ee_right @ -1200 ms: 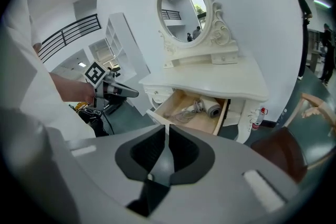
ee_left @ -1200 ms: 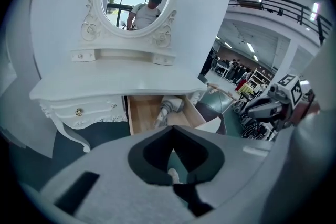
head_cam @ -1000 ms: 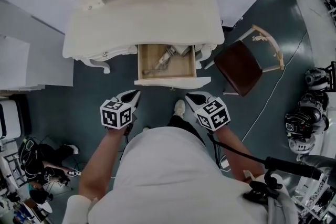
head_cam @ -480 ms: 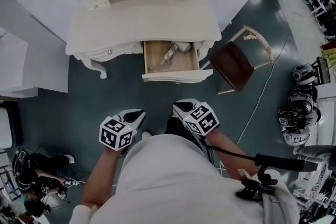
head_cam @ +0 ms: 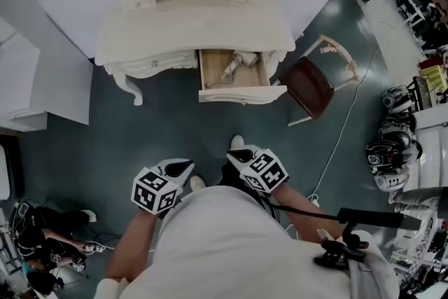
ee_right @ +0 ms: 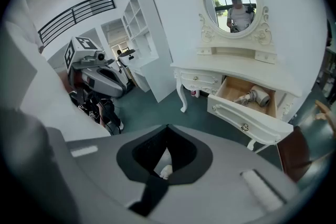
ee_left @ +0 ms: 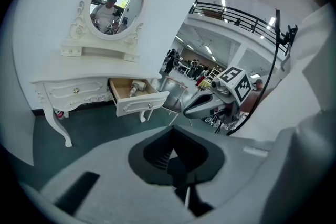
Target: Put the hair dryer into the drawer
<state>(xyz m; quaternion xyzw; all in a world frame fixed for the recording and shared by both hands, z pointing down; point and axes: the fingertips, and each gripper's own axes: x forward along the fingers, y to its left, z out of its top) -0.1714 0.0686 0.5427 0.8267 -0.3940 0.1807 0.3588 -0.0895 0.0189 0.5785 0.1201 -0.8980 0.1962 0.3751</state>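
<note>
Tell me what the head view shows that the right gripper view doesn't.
Only the head view: the right gripper from outside, and a cable across the floor. Only the right gripper view: the oval mirror face-on with a person reflected, and a black railing high up. Both: the white dressing table, its open drawer holding the hair dryer, and the left gripper.

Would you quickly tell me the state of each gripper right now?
Left gripper: closed, holding nothing.
Right gripper: closed, holding nothing.
</note>
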